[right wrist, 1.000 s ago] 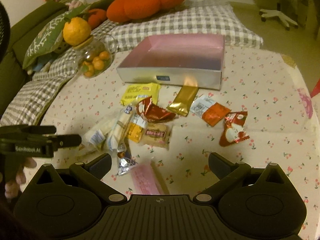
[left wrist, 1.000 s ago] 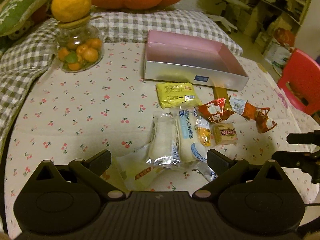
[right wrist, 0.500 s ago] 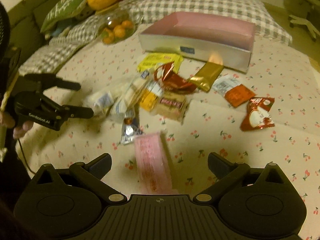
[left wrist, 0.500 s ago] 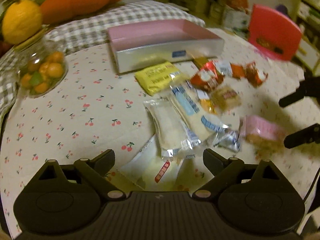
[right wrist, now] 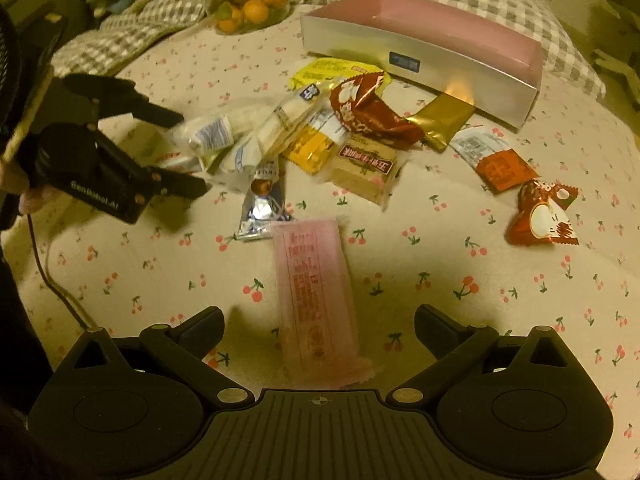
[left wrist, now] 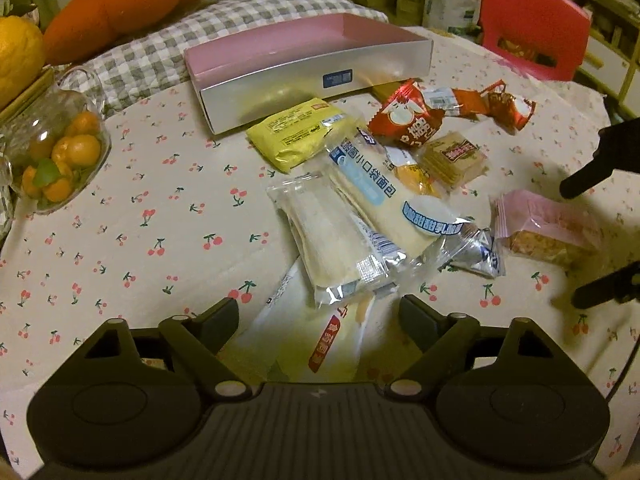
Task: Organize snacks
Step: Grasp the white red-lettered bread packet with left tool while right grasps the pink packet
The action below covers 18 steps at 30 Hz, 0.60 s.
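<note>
Cherry-print tablecloth: snacks piled before pink box; left gripper, jaws closing, apparently untouching, straddles cream packet; right gripper spread around pink bar.

The snack pile is filling the middle of the counter, right up to the front wall of the pink box. The glass jar of oranges is standing near the counter's left edge, with open cloth lying between it and the pile. A pink snack bar is lying alone toward the near edge, with bare cloth showing on both sides of it. The box is sitting open on top.
</note>
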Each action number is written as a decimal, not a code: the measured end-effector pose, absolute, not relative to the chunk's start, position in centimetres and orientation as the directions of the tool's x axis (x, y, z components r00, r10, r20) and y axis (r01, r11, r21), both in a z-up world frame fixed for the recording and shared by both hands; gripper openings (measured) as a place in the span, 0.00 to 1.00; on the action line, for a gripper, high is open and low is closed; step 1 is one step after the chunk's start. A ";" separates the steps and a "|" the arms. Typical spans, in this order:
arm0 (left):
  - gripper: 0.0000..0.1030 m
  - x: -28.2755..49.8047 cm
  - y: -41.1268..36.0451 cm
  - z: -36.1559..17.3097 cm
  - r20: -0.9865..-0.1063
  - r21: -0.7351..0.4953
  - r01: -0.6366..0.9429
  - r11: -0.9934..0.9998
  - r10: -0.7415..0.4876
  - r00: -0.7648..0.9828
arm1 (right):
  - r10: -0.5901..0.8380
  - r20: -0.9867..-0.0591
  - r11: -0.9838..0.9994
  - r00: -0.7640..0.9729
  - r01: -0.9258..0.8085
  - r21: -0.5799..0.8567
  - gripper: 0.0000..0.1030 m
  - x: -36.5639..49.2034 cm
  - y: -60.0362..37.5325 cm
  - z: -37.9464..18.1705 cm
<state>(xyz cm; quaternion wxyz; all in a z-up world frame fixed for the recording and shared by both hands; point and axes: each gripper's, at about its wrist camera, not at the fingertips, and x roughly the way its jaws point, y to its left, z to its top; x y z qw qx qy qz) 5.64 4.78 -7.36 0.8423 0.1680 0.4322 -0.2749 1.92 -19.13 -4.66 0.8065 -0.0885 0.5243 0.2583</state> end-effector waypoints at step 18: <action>0.43 6.1 5.6 -6.7 -0.840 0.037 0.540 0.841 -0.267 0.473 | 0.305 -0.878 0.867 0.369 -0.488 0.096 0.58 2.1 -19.0 -4.9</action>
